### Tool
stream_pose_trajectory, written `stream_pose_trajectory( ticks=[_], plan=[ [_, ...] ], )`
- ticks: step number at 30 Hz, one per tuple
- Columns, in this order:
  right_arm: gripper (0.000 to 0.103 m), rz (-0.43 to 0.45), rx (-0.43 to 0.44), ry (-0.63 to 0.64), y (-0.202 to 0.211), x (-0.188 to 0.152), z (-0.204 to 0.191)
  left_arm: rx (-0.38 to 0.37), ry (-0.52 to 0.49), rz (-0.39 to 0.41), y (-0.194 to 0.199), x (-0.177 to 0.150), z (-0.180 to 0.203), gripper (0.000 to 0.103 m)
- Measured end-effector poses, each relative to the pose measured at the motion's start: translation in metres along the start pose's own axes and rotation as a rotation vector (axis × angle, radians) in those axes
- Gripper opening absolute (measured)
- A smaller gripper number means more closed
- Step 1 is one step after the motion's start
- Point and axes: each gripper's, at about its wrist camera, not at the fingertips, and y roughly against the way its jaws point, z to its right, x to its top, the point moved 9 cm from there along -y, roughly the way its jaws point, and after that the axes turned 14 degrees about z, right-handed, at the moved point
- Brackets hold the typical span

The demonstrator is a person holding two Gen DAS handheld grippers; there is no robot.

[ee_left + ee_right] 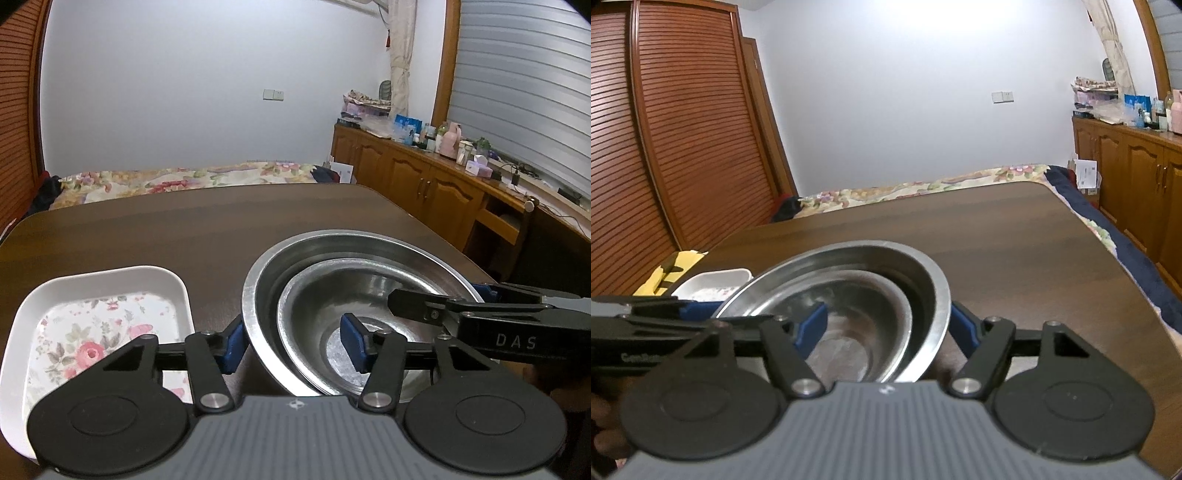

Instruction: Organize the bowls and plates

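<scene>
A dark wooden table (155, 236) carries everything. On it sits a large steel bowl (258, 280), with a smaller steel bowl (321, 295) nested inside and lying off-centre, closer to the big bowl's near wall. Left of the bowls, and apart from them, lies a white rectangular dish (110, 280) with a flower pattern on its floor.

The left gripper (295, 341) straddles the near-left rim of the nested bowls. Its left blue pad sits outside the large bowl's wall, right against it or just beside it; its right pad hangs inside the small bowl above its floor, with a clear gap to the metal. So both rims lie between the jaws, which stand spread and are not pinching.

The right gripper (892, 328) straddles the opposite, near-right rim in the same way. One blue pad sits inside the small bowl; the other sits outside the large bowl, close to its wall. Space shows on the inner side, so these jaws are also spread around the two rims without a firm grip.

In the left wrist view, the right gripper's fingers (417, 299) reach over the bowls from the right.
</scene>
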Motion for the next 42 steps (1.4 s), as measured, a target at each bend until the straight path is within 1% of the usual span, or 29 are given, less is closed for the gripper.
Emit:
stream_pose_trajectory(
  ticks=[5,12,14,18,21,29,35,42],
  plan=[
    [0.062,-0.007,0.005,-0.013,-0.001,-0.004,-0.002,0.003,0.008,-0.002,0.000,-0.001,-0.001,0.051],
    [0.049,0.023,-0.025,-0.021,-0.001,-0.004,0.000,0.005,0.012,0.000,0.001,-0.003,0.001,0.049],
    [0.047,0.029,-0.033,-0.022,0.000,-0.004,0.001,0.005,0.014,0.000,0.001,-0.003,0.001,0.049],
    [0.047,0.037,-0.037,-0.016,0.000,-0.004,-0.001,0.016,0.029,-0.001,0.001,-0.002,-0.002,0.049],
    [0.047,0.044,-0.022,-0.004,0.002,-0.003,-0.004,0.019,0.030,0.004,0.002,0.000,-0.003,0.049],
    [0.046,0.070,-0.020,-0.003,0.002,0.011,-0.004,0.005,0.017,0.030,0.008,0.012,0.000,0.049],
    [0.046,0.087,-0.005,-0.014,0.002,0.022,-0.007,0.007,0.012,0.071,0.013,0.031,-0.003,0.049],
    [0.046,0.125,0.028,-0.007,0.002,0.044,-0.018,0.013,0.000,0.127,0.026,0.059,-0.010,0.049]
  ],
)
